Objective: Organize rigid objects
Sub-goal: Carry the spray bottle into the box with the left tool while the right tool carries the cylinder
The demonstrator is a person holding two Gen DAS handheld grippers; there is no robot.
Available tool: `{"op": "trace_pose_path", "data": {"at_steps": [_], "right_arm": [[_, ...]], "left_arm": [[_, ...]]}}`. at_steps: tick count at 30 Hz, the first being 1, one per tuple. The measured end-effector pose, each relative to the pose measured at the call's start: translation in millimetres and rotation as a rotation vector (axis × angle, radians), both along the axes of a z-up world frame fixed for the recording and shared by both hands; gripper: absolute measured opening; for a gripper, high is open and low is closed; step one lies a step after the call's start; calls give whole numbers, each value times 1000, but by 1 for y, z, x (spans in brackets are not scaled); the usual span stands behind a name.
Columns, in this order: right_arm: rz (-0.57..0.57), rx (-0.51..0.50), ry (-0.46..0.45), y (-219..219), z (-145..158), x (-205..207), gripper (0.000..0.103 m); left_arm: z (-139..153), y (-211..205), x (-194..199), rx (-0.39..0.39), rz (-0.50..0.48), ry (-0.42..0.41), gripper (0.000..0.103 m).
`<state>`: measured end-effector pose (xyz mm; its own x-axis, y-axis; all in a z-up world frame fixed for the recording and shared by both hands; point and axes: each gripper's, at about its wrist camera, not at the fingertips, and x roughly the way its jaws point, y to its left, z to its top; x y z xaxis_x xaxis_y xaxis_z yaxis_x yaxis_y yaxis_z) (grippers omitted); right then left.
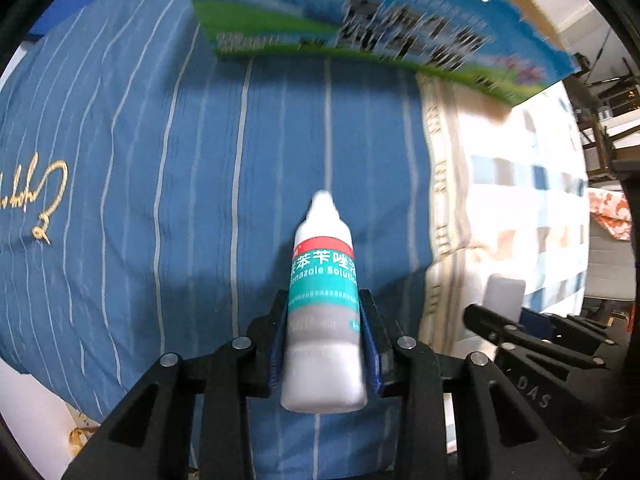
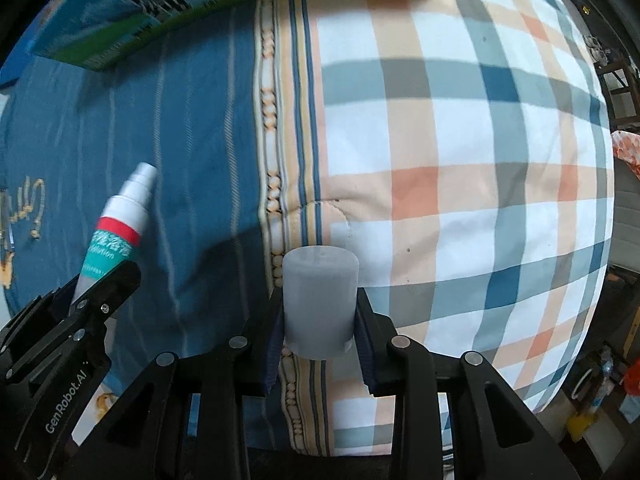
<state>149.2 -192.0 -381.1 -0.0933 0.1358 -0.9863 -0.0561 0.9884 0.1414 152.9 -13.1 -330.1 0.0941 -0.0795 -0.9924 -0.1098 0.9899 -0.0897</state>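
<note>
My left gripper is shut on a white squeeze bottle with a teal and red label, nozzle pointing forward, held above a blue striped cloth. My right gripper is shut on a white cylindrical container, held over the seam between the blue cloth and a plaid cloth. In the right wrist view the left gripper and its bottle show at left. In the left wrist view the right gripper and its container show at right.
A blue and green printed carton stands at the far edge of the cloths, also at the top of the right wrist view. Furniture and clutter lie beyond the bed at right.
</note>
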Motion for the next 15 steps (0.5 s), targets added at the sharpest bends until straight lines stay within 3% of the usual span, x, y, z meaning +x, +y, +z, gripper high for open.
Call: {"op": "trace_pose_path", "data": {"at_steps": [8, 15], "right_arm": [[-11, 87, -89, -11, 65, 8, 34], [-33, 164, -207, -27, 133, 51, 34]], "left_arm": [[74, 6, 17, -66, -21, -116, 30], [133, 6, 48, -106, -19, -240, 29]]}}
